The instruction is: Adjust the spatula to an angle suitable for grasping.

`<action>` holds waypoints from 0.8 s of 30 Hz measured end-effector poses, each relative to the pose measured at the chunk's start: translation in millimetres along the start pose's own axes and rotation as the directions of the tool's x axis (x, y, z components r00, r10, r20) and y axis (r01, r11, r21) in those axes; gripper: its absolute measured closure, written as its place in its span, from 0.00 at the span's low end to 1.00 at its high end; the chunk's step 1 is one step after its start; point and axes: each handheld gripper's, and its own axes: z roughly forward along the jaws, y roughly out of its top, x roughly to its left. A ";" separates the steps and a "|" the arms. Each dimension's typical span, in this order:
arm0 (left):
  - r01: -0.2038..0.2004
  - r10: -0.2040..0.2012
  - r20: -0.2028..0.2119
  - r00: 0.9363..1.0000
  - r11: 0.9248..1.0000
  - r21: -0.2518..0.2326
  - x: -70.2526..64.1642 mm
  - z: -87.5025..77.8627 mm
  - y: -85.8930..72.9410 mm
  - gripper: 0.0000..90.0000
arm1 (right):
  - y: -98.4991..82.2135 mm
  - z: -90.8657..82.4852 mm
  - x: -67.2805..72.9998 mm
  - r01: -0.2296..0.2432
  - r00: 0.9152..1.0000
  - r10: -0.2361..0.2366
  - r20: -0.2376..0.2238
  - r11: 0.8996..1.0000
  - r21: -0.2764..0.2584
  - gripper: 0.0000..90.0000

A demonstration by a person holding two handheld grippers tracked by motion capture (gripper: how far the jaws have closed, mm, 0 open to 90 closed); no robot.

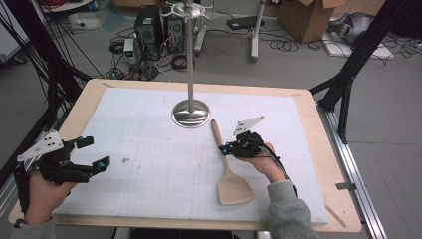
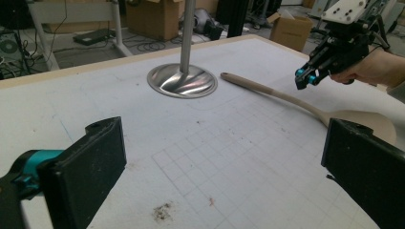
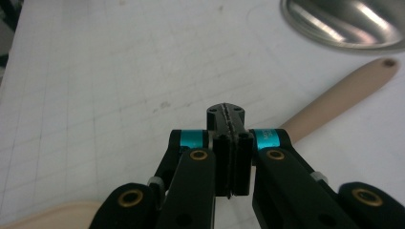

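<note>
1. Two grippers in play, and only one is doing anything. The right gripper (image 1: 228,148) hovers right over the handle of the wooden spatula (image 1: 230,178), about midway along it, fingers (image 3: 237,157) pressed flat together with nothing between them.
2. Spatula lies flat on the white mat (image 1: 149,164) covering the table (image 1: 318,149), blade toward the person, handle tip pointing at the round base of the metal stand (image 1: 190,113) and stopping just short of it. From the right gripper view the handle runs diagonally beneath the closed tips; can't tell if they touch the wood, but they clearly aren't around it.
3. Left gripper (image 1: 94,153) is parked well off at the left edge of the mat, fingers spread wide, holding nothing. In its own view the fingers (image 2: 90,167) frame the stand, the spatula and the other hand farther off.
4. My read: this is the approach stage of a pickup, nothing grasped yet.
5. Next move, I'd guess: the right fingers need to open, drop either side of the handle, then close on it. The handle is thin and lies flat against the mat, so the tips have to get low or they'll just skate over it.
6. The stand's hooks up top (image 1: 188,9) look like the likely destination, but that's a guess.
</note>
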 end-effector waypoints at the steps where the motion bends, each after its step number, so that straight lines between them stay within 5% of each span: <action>1: 0.002 -0.002 0.001 1.000 1.000 0.002 -0.2 0.7 0.0 0.02 | -0.4 1.6 2.7 0.007 1.000 -0.007 0.006 1.000 0.019 1.00; 6: 0.001 -0.001 0.006 1.000 1.000 0.000 0.3 1.1 0.4 0.02 | 4.1 8.8 14.7 0.051 0.999 -0.050 -0.013 0.997 0.051 1.00; 24: 0.009 -0.009 0.004 1.000 1.000 -0.005 2.0 0.6 0.3 0.02 | 2.2 19.2 24.6 0.057 0.998 -0.057 -0.007 0.992 0.109 1.00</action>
